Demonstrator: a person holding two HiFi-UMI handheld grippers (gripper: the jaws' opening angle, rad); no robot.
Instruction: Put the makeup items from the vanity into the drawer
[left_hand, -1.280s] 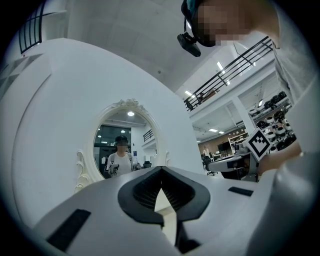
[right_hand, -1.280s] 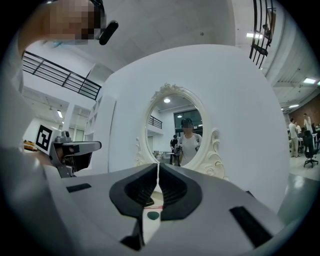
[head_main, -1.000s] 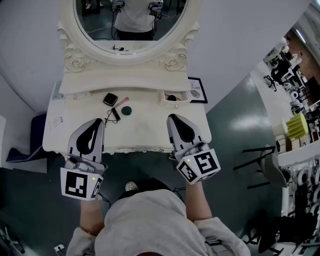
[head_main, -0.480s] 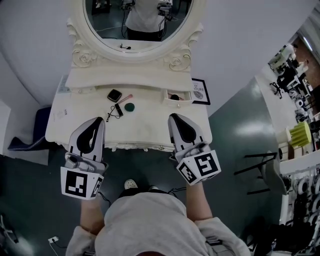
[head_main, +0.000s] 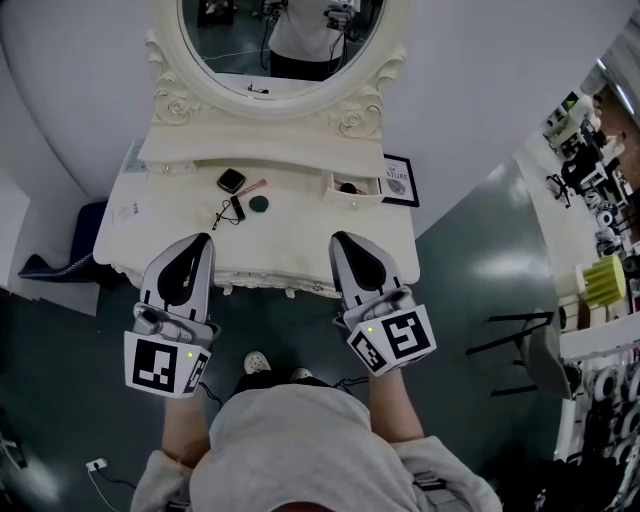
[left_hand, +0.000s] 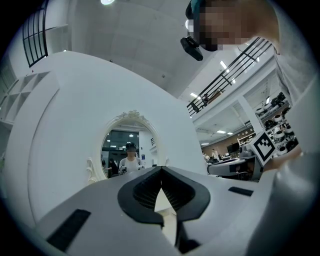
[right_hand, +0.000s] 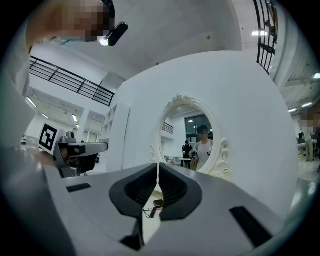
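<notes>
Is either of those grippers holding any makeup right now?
No, the left gripper and right gripper are both shut and empty; the makeup lies on the vanity.

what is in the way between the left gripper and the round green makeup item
Nothing visible: only bare white vanity top lies between the shut left gripper and the round green makeup item.

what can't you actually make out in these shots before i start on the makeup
- Head view: the dark thing in the open drawer is too small to name.
- Head view: the pink item and the black corded item are too small to identify.
- Head view: print on the framed sign is too small to read.
- Left gripper view: the left gripper itself hides most of the vanity top.
</notes>
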